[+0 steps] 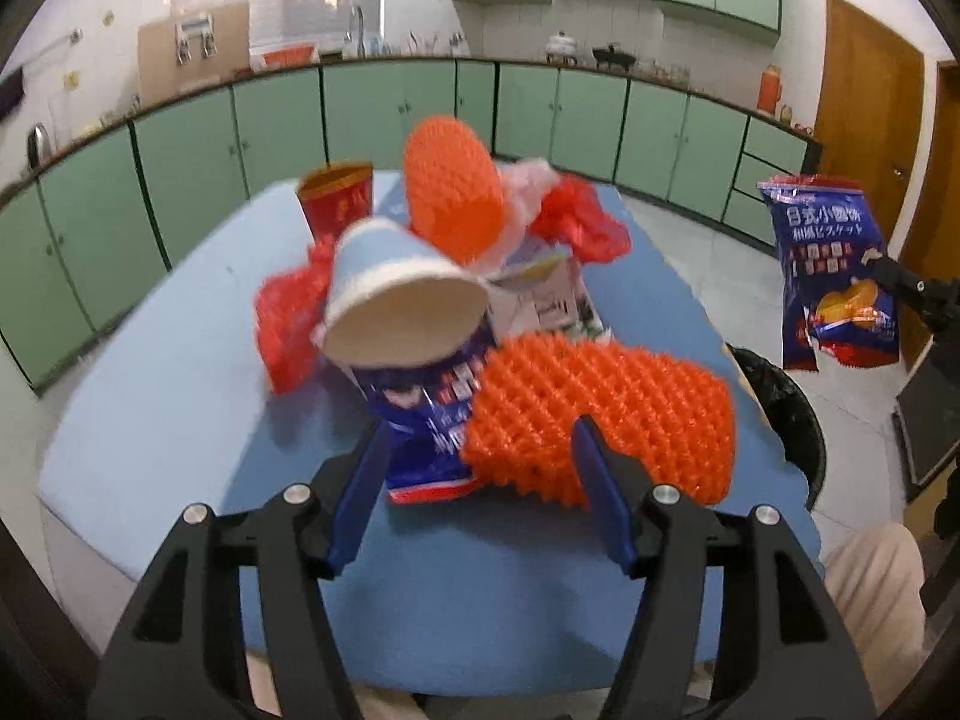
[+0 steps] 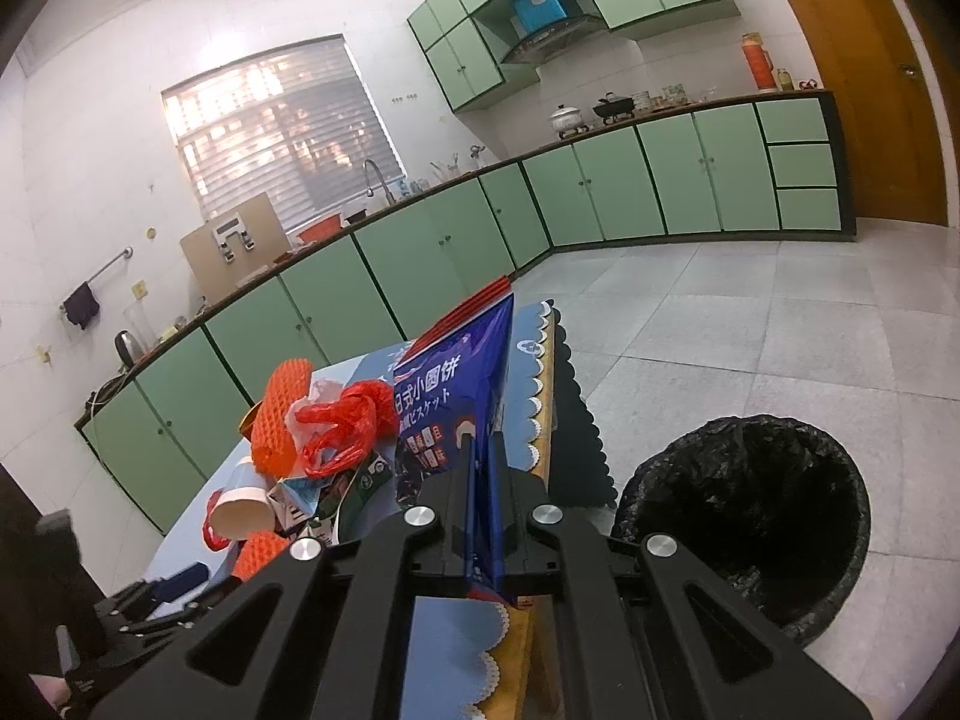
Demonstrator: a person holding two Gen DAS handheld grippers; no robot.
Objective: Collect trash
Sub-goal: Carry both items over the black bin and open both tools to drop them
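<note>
A pile of trash lies on the blue table (image 1: 180, 420): a white paper cup (image 1: 402, 300) on its side, a red cup (image 1: 336, 198), red plastic bags (image 1: 582, 222), a blue snack wrapper (image 1: 426, 420) and two orange foam nets (image 1: 600, 408). My left gripper (image 1: 480, 468) is open, its blue fingers on either side of the near net and the wrapper. My right gripper (image 2: 480, 450) is shut on a blue biscuit bag (image 2: 462, 384) and holds it in the air past the table's right edge, left of the bin. The bag also shows in the left wrist view (image 1: 834, 276).
A bin with a black liner (image 2: 750, 510) stands on the floor just right of the table; its rim shows in the left wrist view (image 1: 780, 414). Green cabinets (image 1: 390, 114) line the walls behind. A brown door (image 1: 864, 132) is at the right.
</note>
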